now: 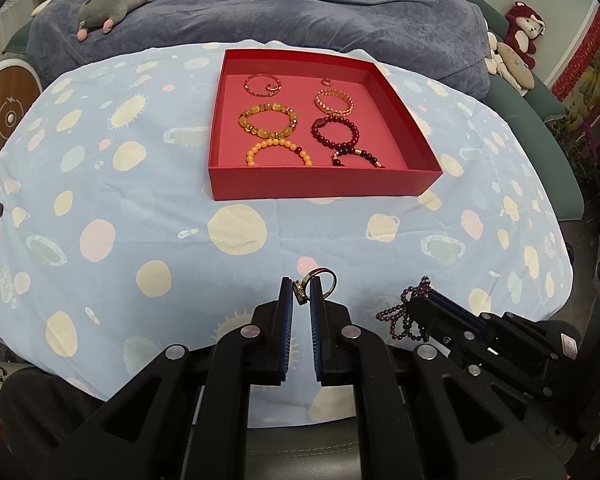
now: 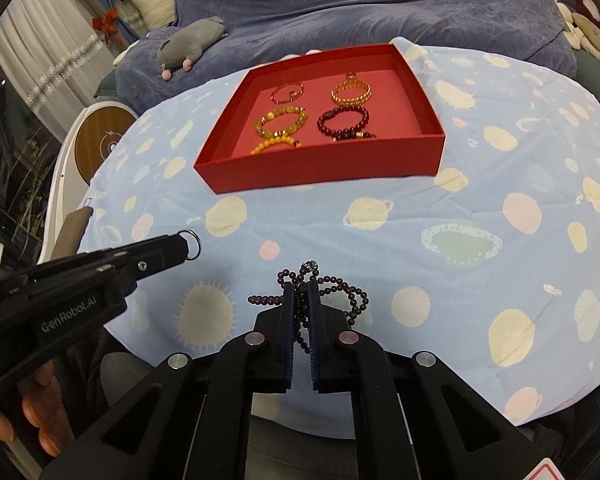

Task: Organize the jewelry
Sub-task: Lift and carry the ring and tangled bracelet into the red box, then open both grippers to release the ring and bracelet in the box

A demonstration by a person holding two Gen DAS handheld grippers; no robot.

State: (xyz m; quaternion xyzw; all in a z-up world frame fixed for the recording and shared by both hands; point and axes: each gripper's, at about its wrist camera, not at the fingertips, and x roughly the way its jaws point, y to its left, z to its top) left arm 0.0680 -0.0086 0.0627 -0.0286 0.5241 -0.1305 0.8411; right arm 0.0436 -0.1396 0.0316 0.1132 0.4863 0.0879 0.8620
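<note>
A red box (image 1: 324,184) (image 2: 324,168) sits at the far middle of the table with several bracelets inside: yellow bead ones (image 1: 269,121), a gold one (image 1: 334,102) and a dark red bead one (image 1: 335,130). My left gripper (image 1: 302,292) is shut on rings (image 1: 314,285), a small studded one and a larger plain band that sticks out past the right finger. In the right wrist view that gripper (image 2: 188,245) shows at the left with the ring (image 2: 192,243) at its tip. My right gripper (image 2: 301,286) is shut on a dark purple bead necklace (image 2: 340,292), loops hanging on both sides.
A light blue cloth with planet prints (image 1: 140,200) covers the table. Behind it lies a blue-covered sofa (image 1: 300,8) with a grey plush toy (image 1: 116,4) and more plush toys (image 1: 520,40) at the right. A round white and wood device (image 1: 8,116) stands at the left.
</note>
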